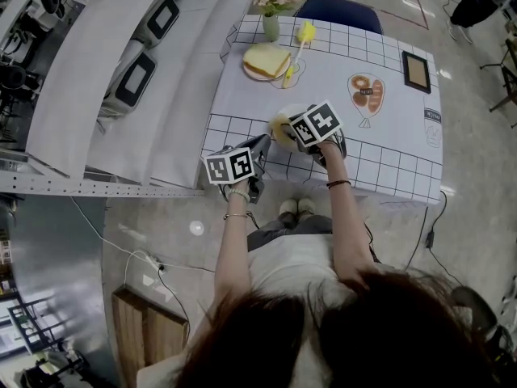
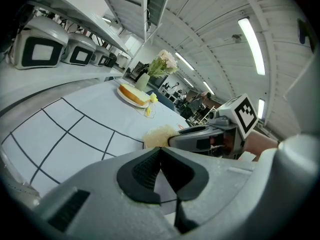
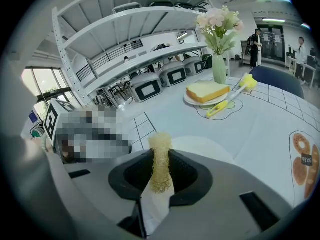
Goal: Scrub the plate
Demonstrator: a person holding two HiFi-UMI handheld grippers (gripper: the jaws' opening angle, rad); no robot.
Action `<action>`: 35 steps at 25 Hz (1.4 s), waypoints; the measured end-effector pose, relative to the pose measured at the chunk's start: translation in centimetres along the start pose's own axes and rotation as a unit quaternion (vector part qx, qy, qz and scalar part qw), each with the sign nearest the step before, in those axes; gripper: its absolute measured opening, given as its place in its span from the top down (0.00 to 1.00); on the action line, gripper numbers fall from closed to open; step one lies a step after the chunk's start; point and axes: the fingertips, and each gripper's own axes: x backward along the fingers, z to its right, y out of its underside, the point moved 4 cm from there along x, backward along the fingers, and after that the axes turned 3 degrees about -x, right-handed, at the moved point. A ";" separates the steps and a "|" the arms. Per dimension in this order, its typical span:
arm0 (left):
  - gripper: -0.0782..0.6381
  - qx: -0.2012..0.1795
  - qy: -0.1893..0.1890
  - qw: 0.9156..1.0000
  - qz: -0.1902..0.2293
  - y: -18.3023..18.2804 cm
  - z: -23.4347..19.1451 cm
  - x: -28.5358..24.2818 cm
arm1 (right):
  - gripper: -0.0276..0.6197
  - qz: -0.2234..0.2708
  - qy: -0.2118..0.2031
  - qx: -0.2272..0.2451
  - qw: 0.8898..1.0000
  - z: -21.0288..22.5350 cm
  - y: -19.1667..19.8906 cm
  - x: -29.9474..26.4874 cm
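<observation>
A white plate (image 1: 295,108) lies near the front edge of the grid-patterned table (image 1: 388,144); in the right gripper view the plate (image 3: 205,146) shows just beyond the jaws. My right gripper (image 1: 289,129) (image 3: 160,156) is shut on a yellow mesh scrubber (image 1: 279,126) (image 3: 160,144), held over the plate's left part. My left gripper (image 1: 260,144) (image 2: 160,151) is at the table's front left corner, close beside the plate, with its jaws shut. I see nothing clearly between them. The left gripper view shows the scrubber (image 2: 159,135) and the right gripper (image 2: 172,140) just ahead.
Farther back stand a plate with a yellow slab (image 1: 266,60), a yellow brush (image 1: 300,43) and a vase of flowers (image 1: 275,6). A dark frame (image 1: 417,71) lies at the back right. White shelves with grey machines (image 1: 137,79) run along the left.
</observation>
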 end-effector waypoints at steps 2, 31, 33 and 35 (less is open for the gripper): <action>0.88 -0.001 0.000 1.000 -0.001 -0.1 0.0 -0.1 | 0.83 0.003 0.002 -0.001 1.000 0.2 -0.1 -0.1; 0.88 -0.011 0.013 1.000 -0.001 -1.6 -0.3 -1.5 | 0.83 0.047 0.040 -0.039 0.997 2.9 -1.4 0.3; 0.88 -0.012 0.014 1.000 -0.003 -1.6 -0.3 -1.6 | 0.83 0.049 0.045 -0.044 0.997 3.1 -1.2 0.4; 0.88 -0.013 0.015 1.000 -0.005 -1.6 -0.3 -1.8 | 0.83 0.053 0.050 -0.047 0.996 3.4 -1.3 0.6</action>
